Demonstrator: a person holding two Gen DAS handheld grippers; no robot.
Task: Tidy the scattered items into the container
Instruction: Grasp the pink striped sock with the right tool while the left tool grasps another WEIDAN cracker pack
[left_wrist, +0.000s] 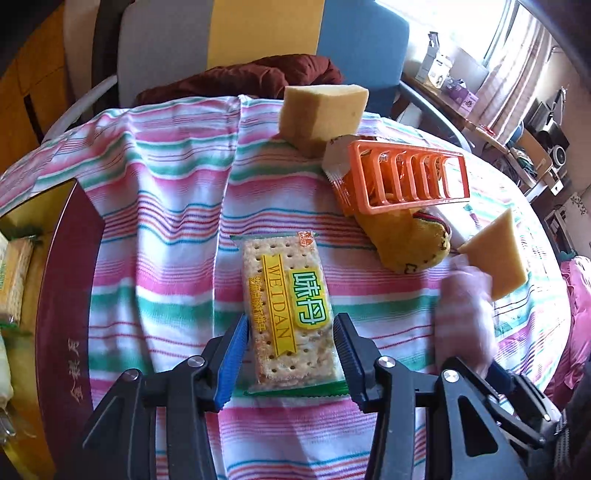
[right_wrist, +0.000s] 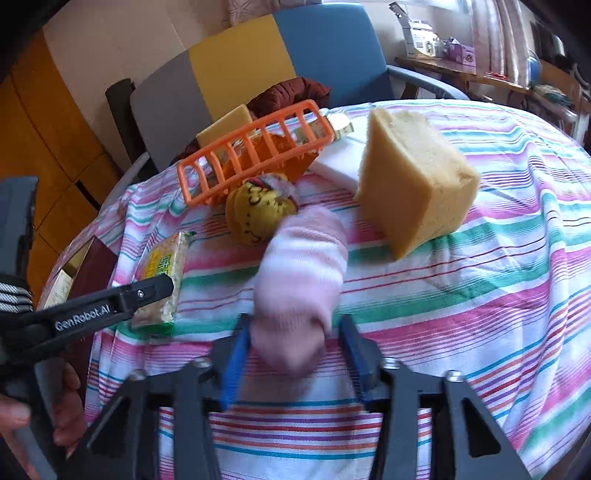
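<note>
A cracker packet (left_wrist: 288, 306) lies on the striped cloth (left_wrist: 166, 221), and my left gripper (left_wrist: 291, 350) is open with one finger on each side of it. The packet (right_wrist: 162, 273) and one left finger (right_wrist: 147, 291) also show in the right wrist view. A blurred pink striped sock (right_wrist: 299, 288) lies between the fingers of my right gripper (right_wrist: 293, 347), which is open with a small gap on the right side. The dark red box (left_wrist: 62, 295) at the left holds more cracker packets. A yellow sock (left_wrist: 410, 243), an orange plastic rack (left_wrist: 406, 177) and two sponge blocks (left_wrist: 321, 114) (left_wrist: 495, 254) lie beyond.
A snack packet (left_wrist: 336, 158) sits under the orange rack. Behind the round table stands a grey, yellow and blue chair (left_wrist: 229, 33) with a dark red cloth (left_wrist: 240, 81) on it. The table drops away at its far and right edges. A hand (right_wrist: 62, 398) holds the left gripper.
</note>
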